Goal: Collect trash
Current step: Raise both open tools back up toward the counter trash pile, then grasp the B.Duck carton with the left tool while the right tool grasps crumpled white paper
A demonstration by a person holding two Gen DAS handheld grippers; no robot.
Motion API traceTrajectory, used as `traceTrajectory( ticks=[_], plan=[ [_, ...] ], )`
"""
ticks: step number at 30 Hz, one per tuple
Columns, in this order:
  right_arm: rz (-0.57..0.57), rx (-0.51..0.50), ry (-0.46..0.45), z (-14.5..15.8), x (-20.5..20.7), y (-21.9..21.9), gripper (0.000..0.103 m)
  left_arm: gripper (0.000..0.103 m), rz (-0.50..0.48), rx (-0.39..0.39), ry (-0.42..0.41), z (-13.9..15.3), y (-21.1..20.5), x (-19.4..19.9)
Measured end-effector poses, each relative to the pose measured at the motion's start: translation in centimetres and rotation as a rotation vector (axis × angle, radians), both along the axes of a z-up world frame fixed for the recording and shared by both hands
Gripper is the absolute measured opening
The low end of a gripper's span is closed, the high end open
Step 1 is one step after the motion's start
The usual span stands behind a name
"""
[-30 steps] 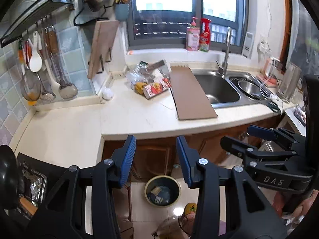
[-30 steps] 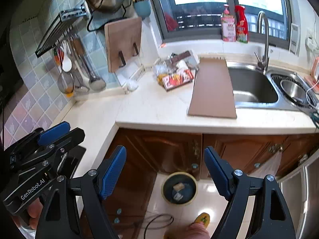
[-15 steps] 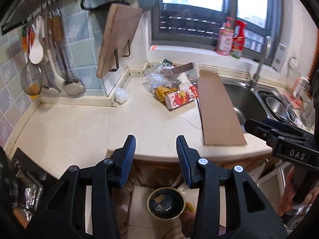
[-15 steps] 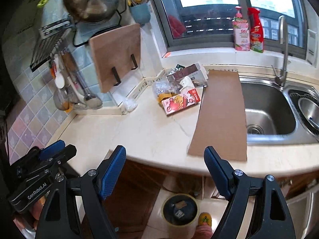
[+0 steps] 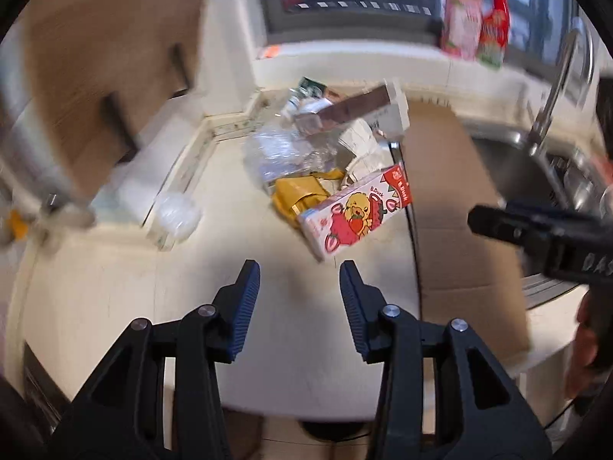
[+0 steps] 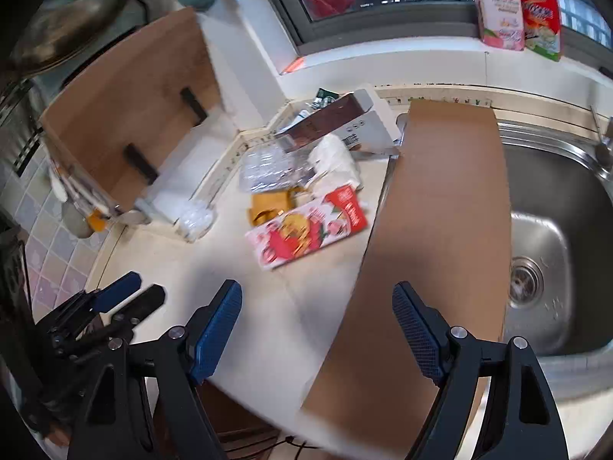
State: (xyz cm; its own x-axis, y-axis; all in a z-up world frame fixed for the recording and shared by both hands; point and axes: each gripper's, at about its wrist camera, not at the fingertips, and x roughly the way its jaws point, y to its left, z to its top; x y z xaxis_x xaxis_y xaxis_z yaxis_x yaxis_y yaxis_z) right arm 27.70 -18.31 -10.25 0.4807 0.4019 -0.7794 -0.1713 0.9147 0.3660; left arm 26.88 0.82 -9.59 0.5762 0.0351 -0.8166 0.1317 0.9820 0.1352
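Observation:
A heap of trash lies in the counter's back corner. It holds a pink strawberry carton (image 5: pixel 356 214) (image 6: pixel 306 235), a yellow wrapper (image 5: pixel 302 195) (image 6: pixel 270 205), crumpled clear plastic (image 5: pixel 279 149) (image 6: pixel 268 168) and a brown-and-white box (image 5: pixel 360 111) (image 6: pixel 337 122). A flat cardboard sheet (image 5: pixel 456 199) (image 6: pixel 433 230) lies beside the heap, reaching over the sink's edge. My left gripper (image 5: pixel 299 268) (image 6: pixel 143 287) hovers open and empty just short of the carton. My right gripper (image 6: pixel 317 287) stands wide open over the cardboard's left edge, holding nothing. One of its fingers (image 5: pixel 509 226) shows in the left wrist view.
A steel sink (image 6: pixel 544 253) with a faucet (image 5: pixel 555 88) lies to the right. Two bottles (image 6: pixel 502 11) stand on the window sill. A wooden cutting board (image 6: pixel 126 107) leans at the left, a clear plastic lump (image 6: pixel 195 218) below it. A dark bin rim (image 5: pixel 333 431) peeks from under the counter's edge.
Both grippers have swept forward and down from beyond the counter's edge to above its top, close to the trash heap. The floor bin has nearly left view. Neither jaw gap has changed.

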Motion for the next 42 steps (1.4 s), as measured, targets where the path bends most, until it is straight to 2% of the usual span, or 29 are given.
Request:
traceTrajectory(
  ticks=[5, 9, 12, 16, 22, 27, 35, 42],
  plan=[
    [-0.052, 0.052, 0.06, -3.4, 5.7, -2.6, 0.082, 0.041, -0.143, 0.134, 0.046, -3.3, -4.1, 4.9],
    [-0.092, 0.087, 0.109, -5.9, 8.7, -4.3, 0.082, 0.041, -0.204, 0.189, 0.077, -4.6, -5.5, 7.5],
    [-0.103, 0.108, 0.132, -7.0, 10.0, -5.2, 0.082, 0.042, -0.235, 0.189, 0.128, -5.2, -5.9, 9.3],
    [-0.116, 0.13, 0.144, -8.3, 11.0, -6.4, 0.082, 0.046, -0.307, 0.137, 0.23, -5.5, -6.3, 11.6],
    [-0.113, 0.157, 0.159, -9.5, 12.4, -7.2, 0.082, 0.046, -0.402, 0.146, 0.362, -7.5, -7.1, 14.0],
    [-0.109, 0.159, 0.155, -9.8, 12.6, -7.2, 0.082, 0.047, -0.436, 0.189, 0.429, -9.5, -7.5, 15.2],
    [-0.118, 0.164, 0.164, -10.0, 11.4, -8.0, 0.082, 0.062, -0.465, 0.189, 0.461, -10.8, -8.3, 16.3],
    [-0.111, 0.168, 0.173, -10.5, 11.2, -7.9, 0.082, 0.067, -0.474, 0.225, 0.444, -11.8, -9.4, 15.8]
  ],
)
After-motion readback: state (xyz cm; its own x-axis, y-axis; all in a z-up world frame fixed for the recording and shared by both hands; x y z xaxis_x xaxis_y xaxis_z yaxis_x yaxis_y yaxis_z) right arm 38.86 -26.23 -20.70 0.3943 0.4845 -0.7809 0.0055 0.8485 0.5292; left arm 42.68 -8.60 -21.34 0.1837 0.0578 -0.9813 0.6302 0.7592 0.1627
